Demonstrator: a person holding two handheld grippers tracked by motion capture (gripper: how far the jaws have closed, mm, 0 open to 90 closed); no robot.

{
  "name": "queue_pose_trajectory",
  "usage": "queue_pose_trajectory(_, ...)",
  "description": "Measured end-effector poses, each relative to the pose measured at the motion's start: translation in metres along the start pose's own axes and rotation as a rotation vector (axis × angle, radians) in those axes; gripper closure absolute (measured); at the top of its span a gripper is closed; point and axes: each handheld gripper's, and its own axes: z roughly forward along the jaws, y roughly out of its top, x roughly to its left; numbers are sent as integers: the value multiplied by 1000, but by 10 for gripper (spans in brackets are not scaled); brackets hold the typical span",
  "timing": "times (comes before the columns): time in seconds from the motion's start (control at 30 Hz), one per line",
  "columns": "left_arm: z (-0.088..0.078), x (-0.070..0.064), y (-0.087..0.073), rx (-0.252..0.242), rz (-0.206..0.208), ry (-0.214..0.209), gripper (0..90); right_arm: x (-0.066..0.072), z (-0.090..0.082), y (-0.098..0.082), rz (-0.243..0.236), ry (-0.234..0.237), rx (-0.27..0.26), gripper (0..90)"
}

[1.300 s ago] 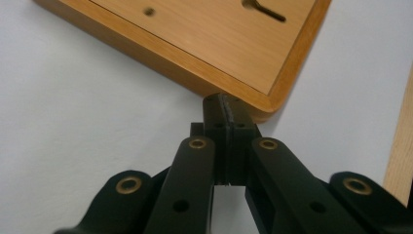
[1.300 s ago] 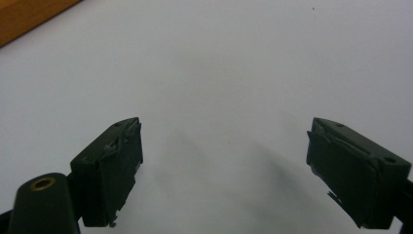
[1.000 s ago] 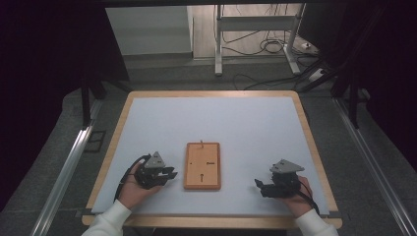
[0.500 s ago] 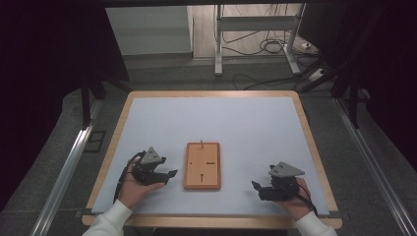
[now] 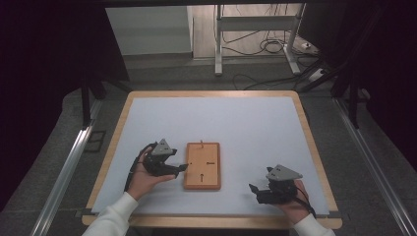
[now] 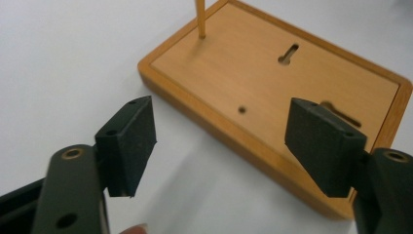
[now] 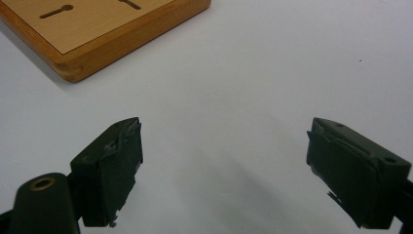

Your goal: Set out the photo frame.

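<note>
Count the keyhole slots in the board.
2. In the left gripper view, one slot lies mid-board past the small round hole; the other slot is partly behind the right-hand pad. The upright peg stands at the board's far end.

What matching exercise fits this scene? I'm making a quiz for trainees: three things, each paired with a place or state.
Things:
1. board
2. peg
3. left gripper

Places or states:
A. upright, stuck in the board near one end
B. open, nothing between its jaws, beside the board
C. flat on the white table, between the two grippers

Pairs: 1-C, 2-A, 3-B
</note>
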Motion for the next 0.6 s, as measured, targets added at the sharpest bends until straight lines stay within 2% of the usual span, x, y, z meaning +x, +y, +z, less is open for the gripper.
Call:
queue_pose_trajectory(0.07,3,0,6,5,5,0,187,1,0,1,-5,1,-1,133)
queue_pose_trajectory(0.23,11,1,18,9,6,-23,128,0,1,2,-6,0,-10,133)
queue_pose_trajectory(0.37,16,4,26,-9,-7,-32,126,0,2,1,-4,1,-5,132)
queue_pose_trajectory(0.47,19,5,33,-43,-9,-29,165,0,1,2,-6,-2,-11,133)
queue_pose_trajectory(0.6,24,8,42,-52,-6,-23,191,1,1,3,-3,-10,-25,133)
